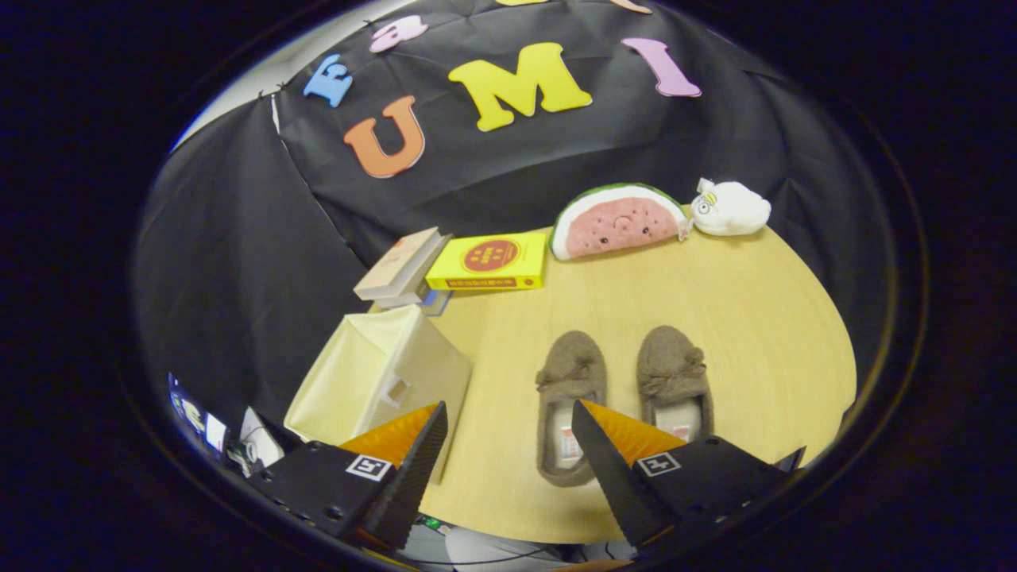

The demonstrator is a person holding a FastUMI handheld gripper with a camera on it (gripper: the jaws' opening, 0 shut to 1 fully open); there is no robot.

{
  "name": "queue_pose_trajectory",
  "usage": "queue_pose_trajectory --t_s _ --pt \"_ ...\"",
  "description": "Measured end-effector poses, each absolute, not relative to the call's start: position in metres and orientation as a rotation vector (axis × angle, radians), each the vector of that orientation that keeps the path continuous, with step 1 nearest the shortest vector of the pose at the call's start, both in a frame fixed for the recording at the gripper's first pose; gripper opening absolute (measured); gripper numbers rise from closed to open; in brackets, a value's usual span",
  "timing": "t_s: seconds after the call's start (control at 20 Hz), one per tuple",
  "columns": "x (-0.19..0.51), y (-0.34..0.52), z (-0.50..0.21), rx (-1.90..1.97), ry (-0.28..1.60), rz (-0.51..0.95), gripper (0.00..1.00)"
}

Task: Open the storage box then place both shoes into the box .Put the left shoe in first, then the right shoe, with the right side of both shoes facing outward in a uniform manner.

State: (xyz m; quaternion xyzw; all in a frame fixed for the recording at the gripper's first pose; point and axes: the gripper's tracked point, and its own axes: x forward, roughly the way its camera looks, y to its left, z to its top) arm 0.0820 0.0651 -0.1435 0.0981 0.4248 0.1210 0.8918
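At the far left of the frame, low down, some small pale items sit off the table edge, too blurred to identify. Just right of them, a cream fabric storage box (381, 373) stands on the left edge of a round, light wooden table (747, 318). A small tab shows on the side facing the camera. Above the box, toward the upper middle, a few books (401, 270) lie stacked, with a yellow book (489, 262) beside them. Further right along the table's back edge rests a watermelon-slice plush (616, 222), and a white plush (731, 208) touches its right end.

In the lower centre, two brown fuzzy slippers lie side by side, toes pointing away: the left shoe (568, 389) and, just to its right, the right shoe (671, 373). At the bottom, the gripper (508, 417) has its fingers spread wide, holding nothing. One fingertip overlaps the box's near corner; the other overlaps the heel end of the left shoe.
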Motion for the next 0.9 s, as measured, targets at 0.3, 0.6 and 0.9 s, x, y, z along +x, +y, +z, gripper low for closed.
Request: queue_pose_trajectory --t_s 0.3,0.6,0.9 --pt "0.091 0.042 -0.207 0.108 1.100 0.199 0.96" --pt "0.108 0.036 -0.257 0.122 1.247 0.175 0.72" --pt "0.115 0.032 -0.275 0.131 1.317 0.137 0.27"
